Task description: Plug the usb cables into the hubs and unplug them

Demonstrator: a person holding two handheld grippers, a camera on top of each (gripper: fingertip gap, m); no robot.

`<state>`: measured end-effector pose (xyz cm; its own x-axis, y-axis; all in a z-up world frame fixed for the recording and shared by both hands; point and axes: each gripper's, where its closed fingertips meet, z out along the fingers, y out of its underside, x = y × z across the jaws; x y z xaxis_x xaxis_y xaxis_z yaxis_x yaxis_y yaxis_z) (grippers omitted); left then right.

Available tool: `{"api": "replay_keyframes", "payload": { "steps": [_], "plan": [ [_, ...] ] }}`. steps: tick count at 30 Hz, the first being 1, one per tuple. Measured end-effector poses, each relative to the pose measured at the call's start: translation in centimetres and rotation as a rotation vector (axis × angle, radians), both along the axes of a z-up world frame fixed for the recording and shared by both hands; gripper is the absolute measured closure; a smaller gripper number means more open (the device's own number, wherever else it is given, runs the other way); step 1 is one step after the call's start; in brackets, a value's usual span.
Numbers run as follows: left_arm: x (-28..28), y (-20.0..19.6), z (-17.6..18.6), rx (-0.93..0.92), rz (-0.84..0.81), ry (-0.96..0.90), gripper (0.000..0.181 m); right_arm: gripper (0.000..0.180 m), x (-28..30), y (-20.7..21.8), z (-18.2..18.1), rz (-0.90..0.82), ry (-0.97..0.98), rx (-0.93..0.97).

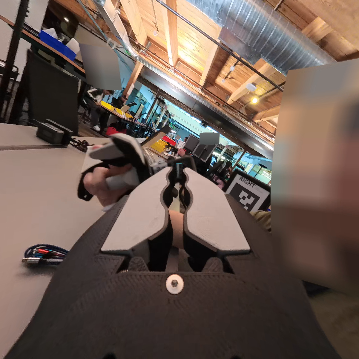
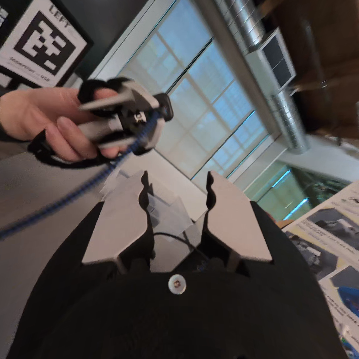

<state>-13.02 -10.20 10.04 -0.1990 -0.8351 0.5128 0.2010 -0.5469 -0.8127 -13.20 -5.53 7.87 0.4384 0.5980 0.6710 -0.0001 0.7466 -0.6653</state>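
My left gripper point(image 1: 177, 172) is lifted off the table and shut on a black USB plug point(image 1: 178, 169) with a blue insert. In the right wrist view the left gripper point(image 2: 163, 110) shows in a hand, with the black plug point(image 2: 166, 107) at its tips. A blue braided cable point(image 2: 81, 188) hangs from it down to the left. My right gripper point(image 2: 176, 174) is open and empty, and it points up toward the windows. It also shows in the left wrist view point(image 1: 116, 153), held in a hand. A bundle of coiled USB cables point(image 1: 44, 254) lies on the grey table point(image 1: 29, 184).
A black box-shaped device point(image 1: 51, 131) sits at the table's far edge with dark cords beside it. Clear plastic bags point(image 2: 167, 209) and a thin black wire point(image 2: 174, 237) lie below my right gripper. Printed sheets point(image 2: 320, 242) lie at the right. Marker boards point(image 1: 246, 194) point(image 2: 42, 42) stand nearby. There is about 5 cm between the tips of the two grippers.
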Motion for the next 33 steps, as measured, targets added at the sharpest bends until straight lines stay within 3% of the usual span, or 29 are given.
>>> {"api": "replay_keyframes", "payload": {
  "steps": [5,14,33],
  "plan": [
    [0.3,1.7,-0.6,-0.043,0.053,0.021,0.176,0.149,0.0,-1.8,1.4,-0.097,0.111,0.138],
    [-0.3,2.3,-1.5,-0.067,0.098,0.057,0.176,0.170,-0.6,-2.0,0.6,-0.074,0.035,0.096],
    [-0.3,1.8,-1.7,-0.053,0.089,0.099,0.176,0.167,-0.6,-2.9,0.4,0.028,0.009,0.063]
  ]
}}
